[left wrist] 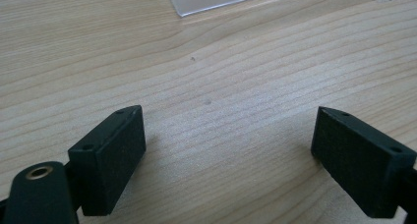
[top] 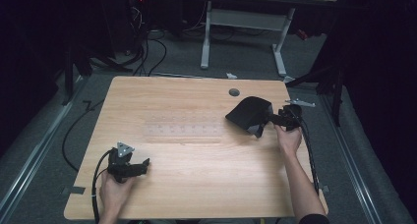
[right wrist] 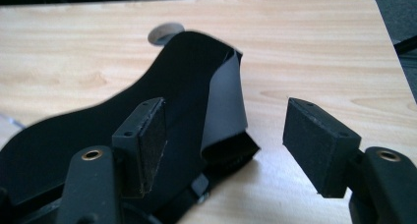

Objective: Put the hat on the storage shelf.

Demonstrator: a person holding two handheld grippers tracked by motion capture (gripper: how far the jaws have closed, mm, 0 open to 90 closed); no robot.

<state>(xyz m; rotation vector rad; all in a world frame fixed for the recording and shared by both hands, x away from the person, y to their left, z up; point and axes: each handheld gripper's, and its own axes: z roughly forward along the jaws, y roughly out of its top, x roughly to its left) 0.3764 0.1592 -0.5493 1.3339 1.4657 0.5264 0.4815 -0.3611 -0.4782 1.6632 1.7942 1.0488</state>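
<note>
A wooden table fills the middle of the high view, pale and grained, with a small round grey hole near its upper right edge. In the centre of the frame a clear plastic sheet lies flat on the wood, faint against it; its corner also shows at the top of the left gripper view. To the right of centre, below the hole, sits a black mask-like piece with a curved shell and a grey strap folded against its inner side; it rests on the table, its right end just beside the right gripper. In the right gripper view the black piece spreads across the left and middle of the frame, the left jaw standing in front of it and the right jaw off to the lower right over bare wood; the jaws stand wide apart and the pads do not press on anything. The left gripper sits at the lower left of the high view, held low over the table in the person's hand, well apart from the black piece; its jaws are spread wide with only bare wood between them
</note>
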